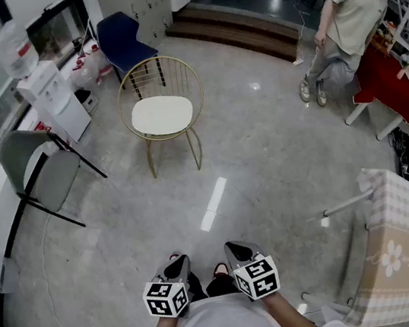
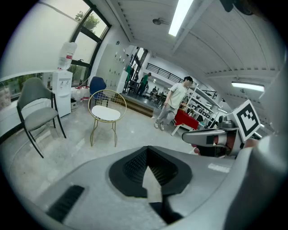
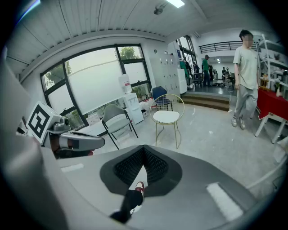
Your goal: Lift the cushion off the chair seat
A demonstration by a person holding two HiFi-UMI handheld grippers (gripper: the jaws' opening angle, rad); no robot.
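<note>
A round white cushion (image 1: pixel 162 115) lies on the seat of a gold wire chair (image 1: pixel 183 70) across the floor, far ahead of both grippers. The left gripper view has the cushion (image 2: pixel 105 113) at mid-left, and in the right gripper view the cushion (image 3: pixel 166 117) sits just above centre. My left gripper (image 1: pixel 178 262) and right gripper (image 1: pixel 234 249) are held side by side low in the head view, close to the person's body, both shut and empty. Their jaws meet with nothing between them in the left gripper (image 2: pixel 146 148) and right gripper (image 3: pixel 144 148) views.
A grey chair (image 1: pixel 43 173) stands to the left, with a water dispenser (image 1: pixel 53 98) and a blue chair (image 1: pixel 122 44) behind it. A person (image 1: pixel 352 21) stands at the back right by a red table (image 1: pixel 385 84). A checked box (image 1: pixel 399 243) is at the near right. Dark steps (image 1: pixel 242 31) run along the back.
</note>
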